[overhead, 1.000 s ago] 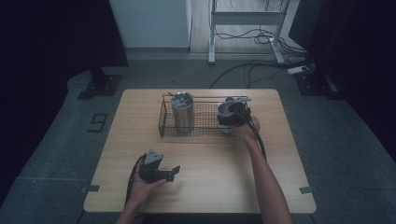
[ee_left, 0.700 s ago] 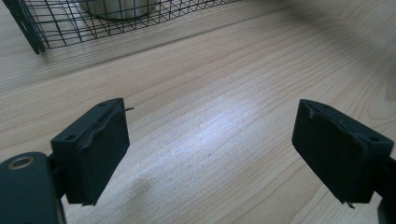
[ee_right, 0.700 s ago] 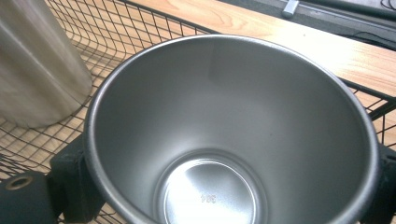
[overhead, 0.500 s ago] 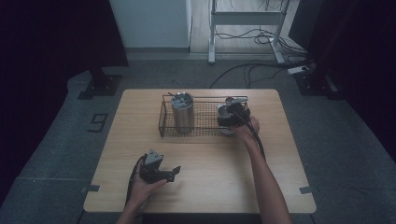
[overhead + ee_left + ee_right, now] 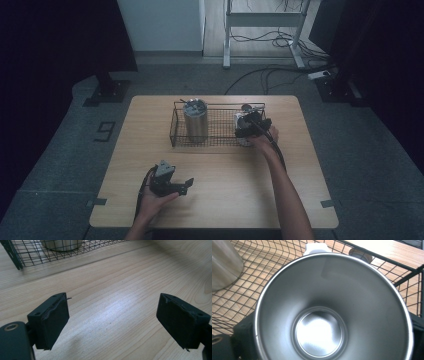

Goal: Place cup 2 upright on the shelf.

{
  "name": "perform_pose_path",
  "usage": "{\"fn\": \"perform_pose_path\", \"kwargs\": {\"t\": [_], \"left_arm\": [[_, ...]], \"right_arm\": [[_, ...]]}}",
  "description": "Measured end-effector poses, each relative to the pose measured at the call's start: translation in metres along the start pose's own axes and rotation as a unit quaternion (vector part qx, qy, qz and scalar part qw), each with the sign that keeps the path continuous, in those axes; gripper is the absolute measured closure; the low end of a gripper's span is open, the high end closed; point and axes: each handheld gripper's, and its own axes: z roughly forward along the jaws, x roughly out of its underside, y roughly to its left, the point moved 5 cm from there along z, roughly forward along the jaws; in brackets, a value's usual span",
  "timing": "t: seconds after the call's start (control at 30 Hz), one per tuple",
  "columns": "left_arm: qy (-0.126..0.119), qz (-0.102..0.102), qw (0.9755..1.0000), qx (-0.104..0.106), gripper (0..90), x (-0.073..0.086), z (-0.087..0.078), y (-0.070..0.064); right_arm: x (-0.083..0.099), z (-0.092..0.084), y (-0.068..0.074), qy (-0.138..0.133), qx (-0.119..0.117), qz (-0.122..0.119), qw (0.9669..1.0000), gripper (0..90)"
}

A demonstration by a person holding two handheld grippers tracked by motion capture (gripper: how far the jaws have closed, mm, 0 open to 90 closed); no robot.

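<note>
- Pale wood desk carries everything; nearest the person, the left tongs lie low over its front left part, held in the left hand.
- In the left gripper view those tongs stand released, jaws well apart, with bare desk between them.
- Farther back, a black wire basket sits on the desk's far half; its near corner shows at the top of the left gripper view.
- 2 steel cups stand in the basket: 1 tall cup at its left end, upright, and 1 cup at its right end.
- The right tongs are at the right cup, the right hand just behind them at the basket's near right corner.
- The right gripper view looks straight down into that cup, open mouth up, basket mesh under and around it.
- The right tongs' jaws flank the cup at the lower edges of that view and have just been opening; whether the pads press on its wall I cannot tell.
- The tall cup shows blurred at upper left there.
</note>
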Motion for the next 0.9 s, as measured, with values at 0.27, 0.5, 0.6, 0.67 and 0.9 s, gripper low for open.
{"fn": "perform_pose_path", "kwargs": {"t": [0.27,0.5,0.6,0.67,0.9], "left_arm": [[0.001,-0.001,1.0000,0.000,11.2,0.000,0.001,0.000],[-0.001,-0.002,1.0000,0.000,11.2,0.000,-0.001,0.000],[-0.002,-0.002,1.0000,0.000,11.2,-0.001,-0.001,0.000],[-0.002,-0.001,1.0000,0.000,11.2,-0.001,-0.001,0.000],[-0.002,0.000,1.0000,0.000,11.2,-0.001,-0.002,-0.001]], "right_arm": [[-0.008,-0.022,-0.007,-0.079,-0.023,0.034,0.9960,0.0],[-0.010,-0.060,-0.008,-0.149,-0.032,0.040,0.9876,2.1],[0.001,-0.076,-0.005,-0.156,-0.042,0.037,0.9861,2.2],[0.014,-0.087,-0.004,-0.159,-0.049,0.038,0.9854,2.5],[0.072,-0.111,-0.003,-0.163,-0.065,0.040,0.9836,6.1]]}}
